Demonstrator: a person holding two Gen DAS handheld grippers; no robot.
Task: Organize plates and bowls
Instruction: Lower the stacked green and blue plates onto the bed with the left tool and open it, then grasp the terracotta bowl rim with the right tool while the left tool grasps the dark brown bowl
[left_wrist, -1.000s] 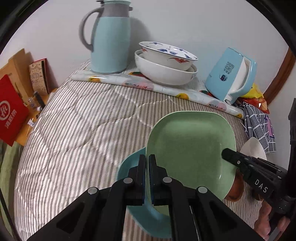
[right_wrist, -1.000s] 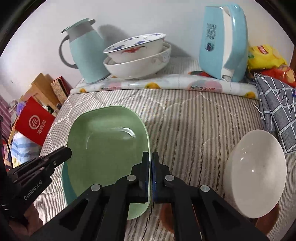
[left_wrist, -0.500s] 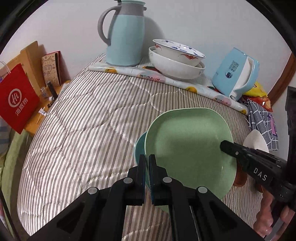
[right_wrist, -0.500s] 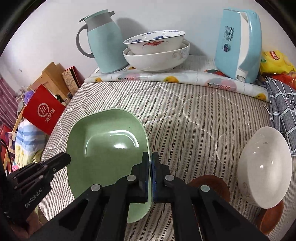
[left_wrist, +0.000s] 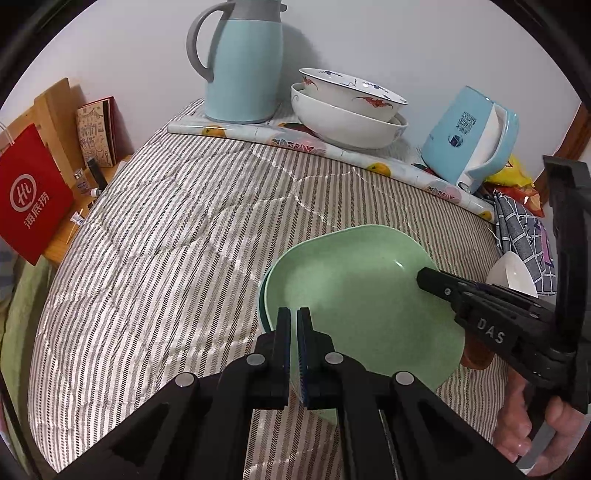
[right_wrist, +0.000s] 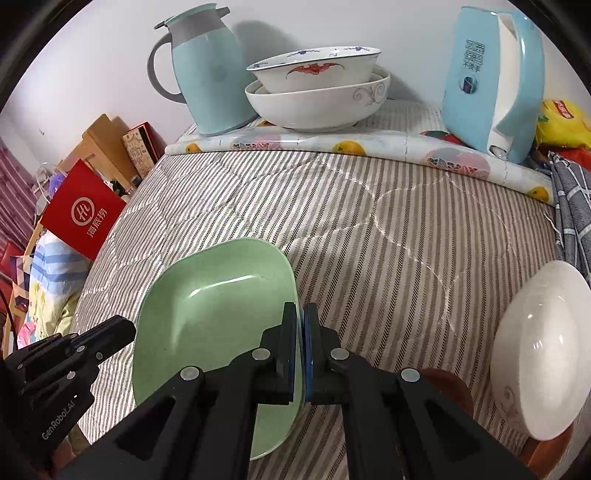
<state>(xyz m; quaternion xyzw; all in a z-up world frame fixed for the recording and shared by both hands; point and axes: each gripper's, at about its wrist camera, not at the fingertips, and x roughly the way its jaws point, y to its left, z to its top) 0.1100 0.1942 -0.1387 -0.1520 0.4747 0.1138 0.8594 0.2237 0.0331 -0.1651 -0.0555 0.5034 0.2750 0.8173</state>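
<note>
Together, the two grippers hold one green plate (left_wrist: 354, 295) above the striped quilt (left_wrist: 166, 236) of a bed. The left gripper (left_wrist: 293, 321) has its jaws closed on the near left rim of the plate, and the right gripper (right_wrist: 300, 325) has its jaws closed on the opposite rim, as the right wrist view shows. A teal plate (left_wrist: 263, 306) lies right under the green one; only a thin edge of it shows on the left side, and whether the two touch cannot be told. At the right of the green plate a white bowl (right_wrist: 543, 350) rests tilted on brown dishes (right_wrist: 443, 380). Far at the back, on a mat with fruit print (right_wrist: 332, 142), two bigger white bowls (right_wrist: 317, 92) stand one inside the other, between a pale blue jug (right_wrist: 207, 70) and a blue kettle (right_wrist: 491, 77). A hand (left_wrist: 532, 432) holds the right gripper's handle at the lower right of the left wrist view.
</note>
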